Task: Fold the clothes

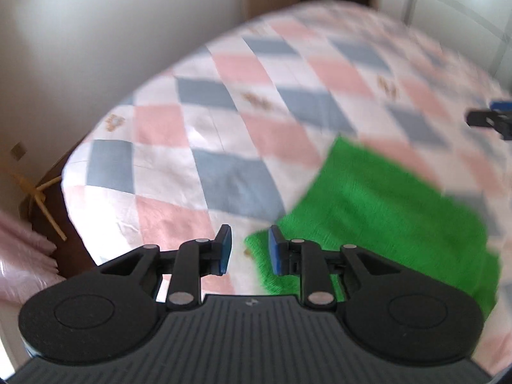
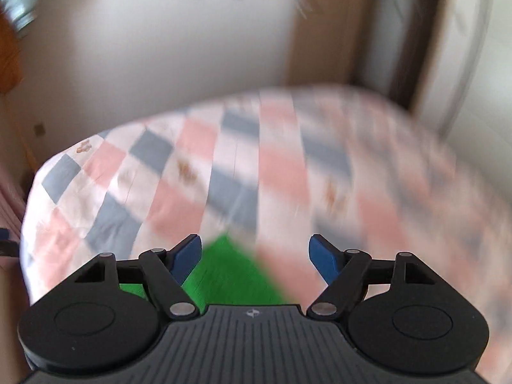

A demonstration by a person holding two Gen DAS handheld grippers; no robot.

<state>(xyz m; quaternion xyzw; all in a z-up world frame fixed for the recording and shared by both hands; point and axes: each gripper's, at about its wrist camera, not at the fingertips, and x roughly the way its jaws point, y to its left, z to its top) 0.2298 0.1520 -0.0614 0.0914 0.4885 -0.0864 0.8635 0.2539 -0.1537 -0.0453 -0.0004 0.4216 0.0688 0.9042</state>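
A bright green cloth (image 1: 384,204) lies folded flat on the checked bed cover (image 1: 224,121). My left gripper (image 1: 248,249) is open and empty, above the cloth's near left corner. My right gripper (image 2: 256,257) is wide open and empty, held above the bed, with a corner of the green cloth (image 2: 227,272) below and between its fingers. The right gripper also shows at the right edge of the left wrist view (image 1: 489,118). Both views are blurred by motion.
The bed cover (image 2: 288,166) has pink, blue and white squares. A white wall (image 1: 96,32) runs behind the bed. A dark wooden piece with pale sticks (image 1: 41,198) stands at the bed's left edge. A door frame (image 2: 320,32) is at the back right.
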